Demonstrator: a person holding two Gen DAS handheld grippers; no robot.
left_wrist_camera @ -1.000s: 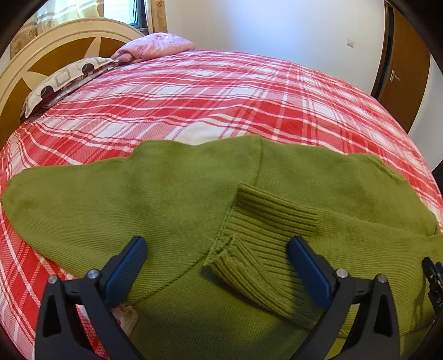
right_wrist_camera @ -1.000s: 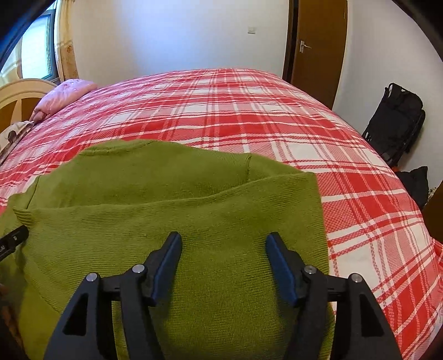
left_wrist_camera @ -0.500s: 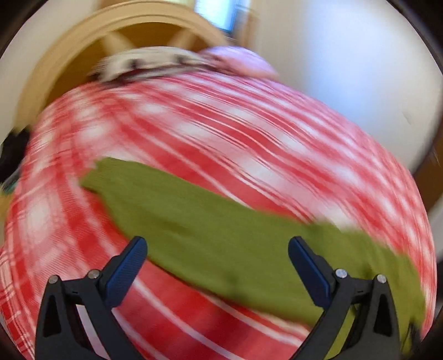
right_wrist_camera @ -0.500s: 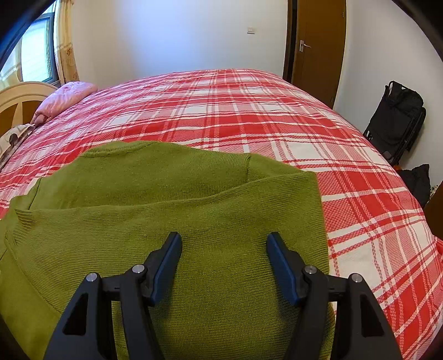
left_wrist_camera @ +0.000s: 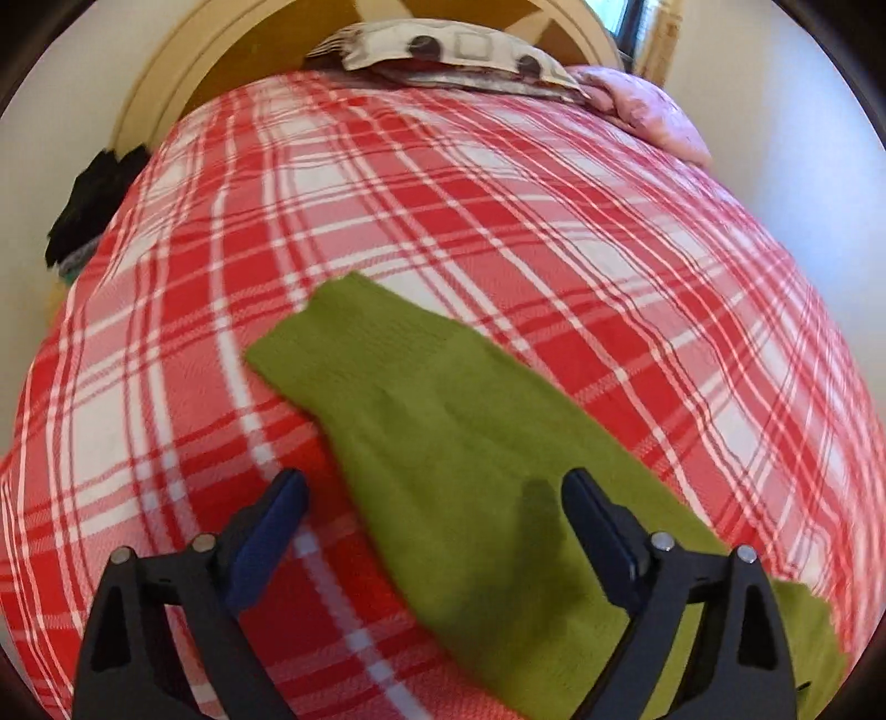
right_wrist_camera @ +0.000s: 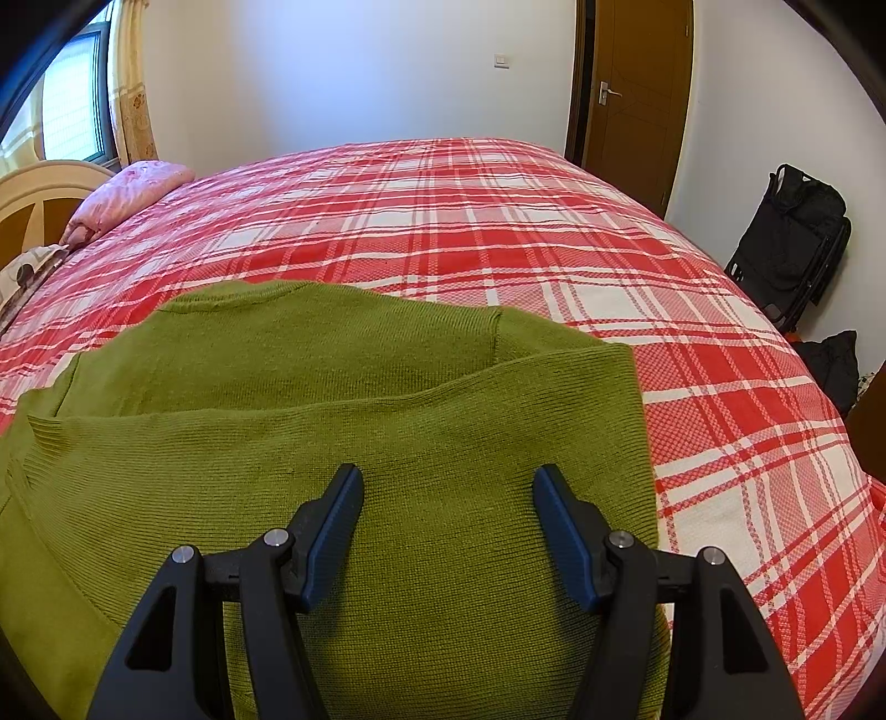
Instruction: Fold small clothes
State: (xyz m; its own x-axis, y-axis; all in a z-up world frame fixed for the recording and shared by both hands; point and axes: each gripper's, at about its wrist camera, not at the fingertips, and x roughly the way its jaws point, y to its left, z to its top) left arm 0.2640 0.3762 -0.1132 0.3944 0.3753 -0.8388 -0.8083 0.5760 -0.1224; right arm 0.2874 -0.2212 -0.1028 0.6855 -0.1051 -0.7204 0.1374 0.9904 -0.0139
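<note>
A green knit sweater lies on the red plaid bed, its right side folded over the body. In the left wrist view its left sleeve stretches flat across the bedspread toward the headboard. My left gripper is open and empty, hovering over the sleeve's near part. My right gripper is open and empty over the folded right part of the sweater.
The red and white plaid bedspread covers the whole bed. Pillows and a pink cushion lie by the wooden headboard. A dark bundle sits beside the bed. A black bag and a door are at the right.
My left gripper has swung left, from over the sweater's ribbed cuff to over the outstretched left sleeve. My right gripper has stayed put.
</note>
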